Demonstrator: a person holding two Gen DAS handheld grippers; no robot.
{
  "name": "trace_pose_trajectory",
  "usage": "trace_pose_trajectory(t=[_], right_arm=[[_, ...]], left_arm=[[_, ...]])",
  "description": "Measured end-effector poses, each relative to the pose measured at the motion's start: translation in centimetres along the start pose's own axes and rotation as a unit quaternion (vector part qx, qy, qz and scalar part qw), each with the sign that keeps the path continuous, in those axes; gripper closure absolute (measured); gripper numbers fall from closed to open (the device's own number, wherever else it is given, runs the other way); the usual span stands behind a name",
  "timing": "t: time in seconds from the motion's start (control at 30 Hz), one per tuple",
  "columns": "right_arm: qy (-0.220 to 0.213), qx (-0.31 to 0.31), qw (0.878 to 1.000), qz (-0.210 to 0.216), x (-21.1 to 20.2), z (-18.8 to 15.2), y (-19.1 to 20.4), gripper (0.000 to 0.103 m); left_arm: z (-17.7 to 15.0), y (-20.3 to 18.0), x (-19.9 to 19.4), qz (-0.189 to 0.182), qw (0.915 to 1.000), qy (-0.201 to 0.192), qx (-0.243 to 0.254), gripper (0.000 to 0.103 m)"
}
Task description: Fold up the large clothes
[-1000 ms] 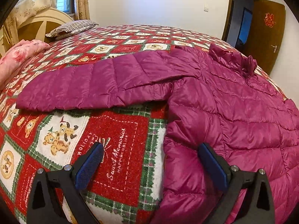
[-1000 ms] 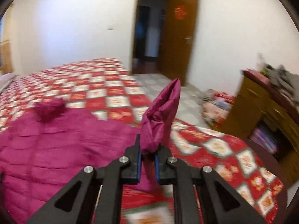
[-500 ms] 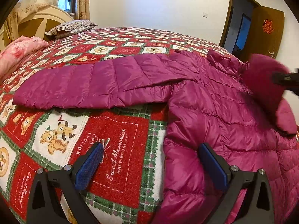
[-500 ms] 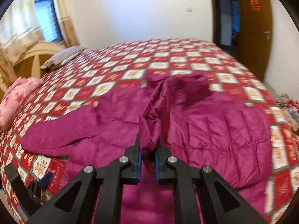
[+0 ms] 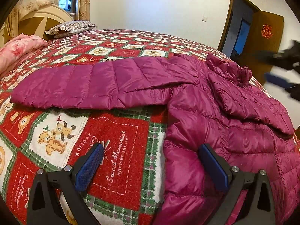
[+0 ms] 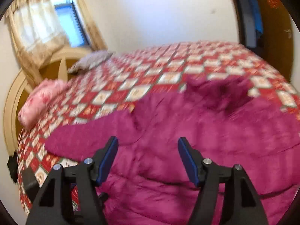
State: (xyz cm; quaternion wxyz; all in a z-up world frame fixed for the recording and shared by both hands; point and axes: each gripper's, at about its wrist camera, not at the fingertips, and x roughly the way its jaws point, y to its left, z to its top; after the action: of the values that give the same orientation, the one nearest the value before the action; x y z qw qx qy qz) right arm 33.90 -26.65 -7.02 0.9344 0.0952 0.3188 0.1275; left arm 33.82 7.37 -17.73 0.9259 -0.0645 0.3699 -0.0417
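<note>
A magenta puffer jacket (image 5: 215, 112) lies flat on the bed. Its left sleeve (image 5: 90, 86) stretches out to the left. Its right sleeve (image 5: 249, 101) lies folded across the body. My left gripper (image 5: 150, 166) is open and empty, low over the jacket's near hem edge, with one finger over the blanket and one over the jacket. My right gripper (image 6: 148, 159) is open and empty, above the jacket (image 6: 187, 140) in a blurred view. It also shows at the right edge of the left wrist view (image 5: 281, 69).
The bed has a red, green and white teddy-bear blanket (image 5: 116, 150). A pink quilt (image 5: 16, 46) and a striped pillow (image 5: 71, 28) lie by the headboard. A brown door (image 5: 262, 43) stands open at the right.
My right gripper carried the right sleeve across over the jacket's body, opened and let it go. The sleeve now lies folded on the jacket. My left gripper has barely moved.
</note>
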Motion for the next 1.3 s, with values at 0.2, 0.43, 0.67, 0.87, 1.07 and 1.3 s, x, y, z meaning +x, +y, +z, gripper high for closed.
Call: trace_pose_trajectory(t=[0.2, 0.43, 0.67, 0.87, 1.07, 1.3], right_arm=[[-0.012, 0.049, 0.982, -0.182, -4.2, 0.0, -9.4, 0.06], [0.051, 0.133, 0.956, -0.255, -1.4, -4.4, -18.0, 0.06], [0.058, 0.07, 0.955, -0.282, 0.9, -5.2, -16.1, 0.053], [0.046, 0.074, 0.957, -0.276, 0.5, -5.6, -16.6, 0.052], [0.04, 0.074, 0.958, -0.274, 0.0, -6.0, -16.8, 0.049], [0.036, 0.063, 0.961, -0.265, 0.3, -6.1, -16.3, 0.037]], left_arm=[[0.0, -0.2, 0.1, 0.007, 1.0, 0.006, 0.004, 0.001], [0.2, -1.0, 0.5, 0.036, 0.9988, 0.024, 0.022, 0.001], [2.2, -3.3, -1.2, 0.069, 0.9959, 0.035, 0.047, 0.001], [7.3, -11.1, -1.9, 0.078, 0.9902, -0.031, 0.112, 0.001], [8.1, -15.2, 4.8, 0.126, 0.9846, 0.005, 0.121, 0.001], [5.9, -15.1, 8.4, 0.142, 0.9821, 0.044, 0.116, 0.001]])
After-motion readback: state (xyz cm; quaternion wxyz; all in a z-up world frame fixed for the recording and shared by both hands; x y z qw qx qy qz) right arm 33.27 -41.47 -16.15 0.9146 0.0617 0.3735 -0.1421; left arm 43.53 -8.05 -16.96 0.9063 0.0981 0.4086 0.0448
